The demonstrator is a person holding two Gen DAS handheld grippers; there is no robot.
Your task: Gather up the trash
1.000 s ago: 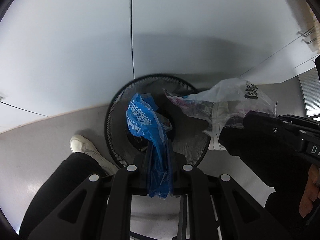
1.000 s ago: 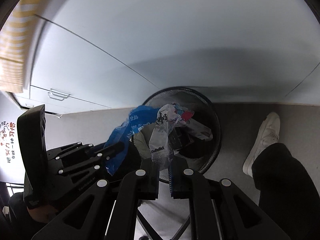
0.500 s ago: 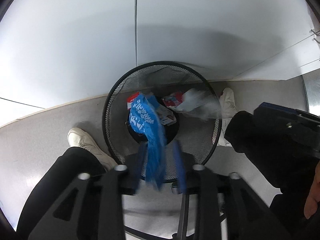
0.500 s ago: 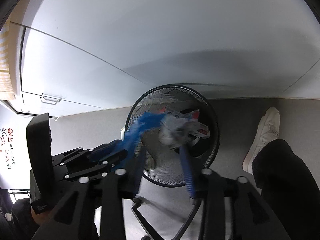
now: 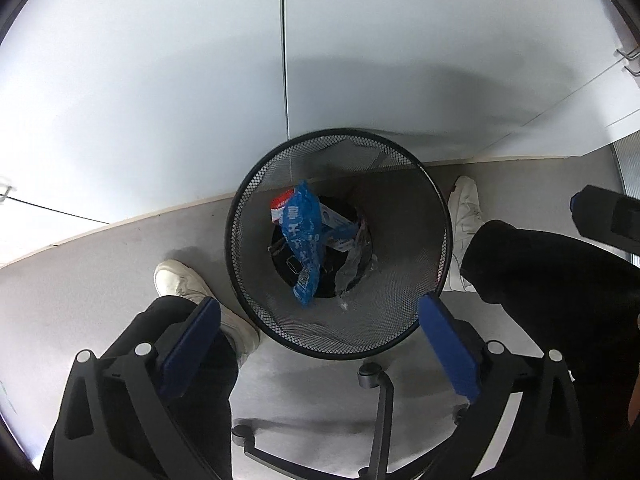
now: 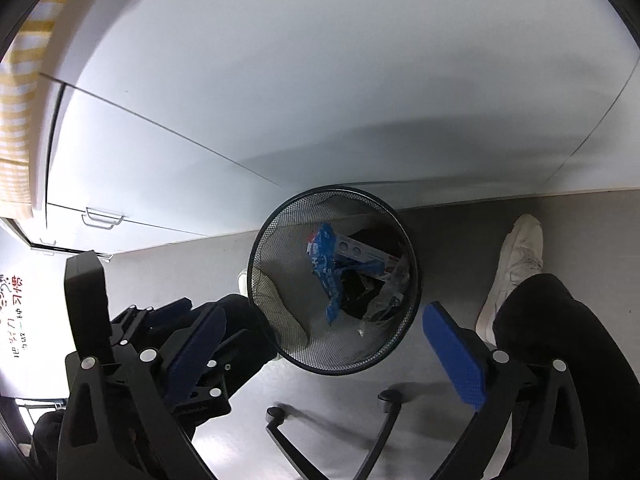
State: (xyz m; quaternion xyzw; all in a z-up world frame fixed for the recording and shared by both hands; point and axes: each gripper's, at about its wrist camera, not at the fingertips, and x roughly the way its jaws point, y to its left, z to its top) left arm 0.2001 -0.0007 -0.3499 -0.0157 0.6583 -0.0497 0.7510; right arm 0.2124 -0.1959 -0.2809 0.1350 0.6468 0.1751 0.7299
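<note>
A black mesh wastebasket (image 5: 404, 208) (image 6: 276, 304) stands on the grey floor against a white cabinet. Inside it lie a blue wrapper (image 5: 304, 240) (image 6: 326, 276), a clear plastic bag (image 5: 352, 268) (image 6: 390, 296) and a white carton (image 6: 360, 256). My left gripper (image 5: 318, 308) hangs straight above the basket, its jaws opening wide with nothing between the blue pads (image 5: 448, 348). My right gripper (image 6: 324, 320) hovers over the basket at a slant, its jaws also opening, nothing between them. The left gripper's body (image 6: 168, 344) shows at the lower left of the right wrist view.
A person's black trouser legs and white shoes (image 5: 180, 280) (image 6: 516, 256) flank the basket. A chair's star base with castors (image 5: 372, 376) (image 6: 388, 398) lies just in front of it. White cabinet doors with drawer handles (image 6: 102, 218) rise behind.
Both grippers have opened from shut. The blue wrapper dropped from the left one and the clear bag from the right one, and both now lie in the basket.
</note>
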